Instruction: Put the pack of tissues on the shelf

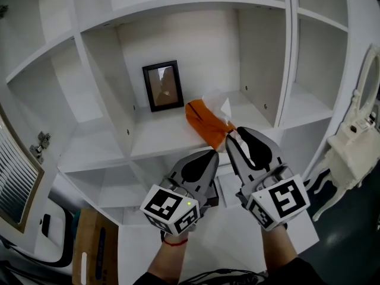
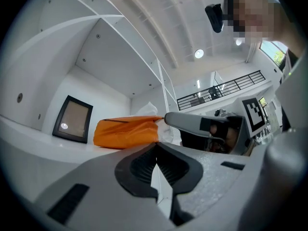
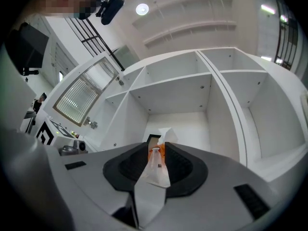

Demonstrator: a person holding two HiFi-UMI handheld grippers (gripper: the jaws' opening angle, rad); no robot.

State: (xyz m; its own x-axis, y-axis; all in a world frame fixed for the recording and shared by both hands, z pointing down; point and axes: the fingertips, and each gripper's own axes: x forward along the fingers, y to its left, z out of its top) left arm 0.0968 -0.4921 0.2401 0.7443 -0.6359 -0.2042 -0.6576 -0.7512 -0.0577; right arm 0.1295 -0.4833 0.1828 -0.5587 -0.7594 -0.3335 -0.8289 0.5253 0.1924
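- Two grippers are nearest, both well in front of the picture frame (image 1: 163, 86). The left gripper (image 1: 209, 154) has its jaws closed together on nothing.
- Closer to the frame, the right gripper (image 1: 233, 136) pinches the clear end flap of the pack of tissues (image 1: 205, 122).
- The pack lies on the shelf (image 1: 157, 136), just right of the frame and in front of it.
- The step in hand looks like the release. Part the jaws gently and back straight out, so the flap cannot drag the pack away from the frame.
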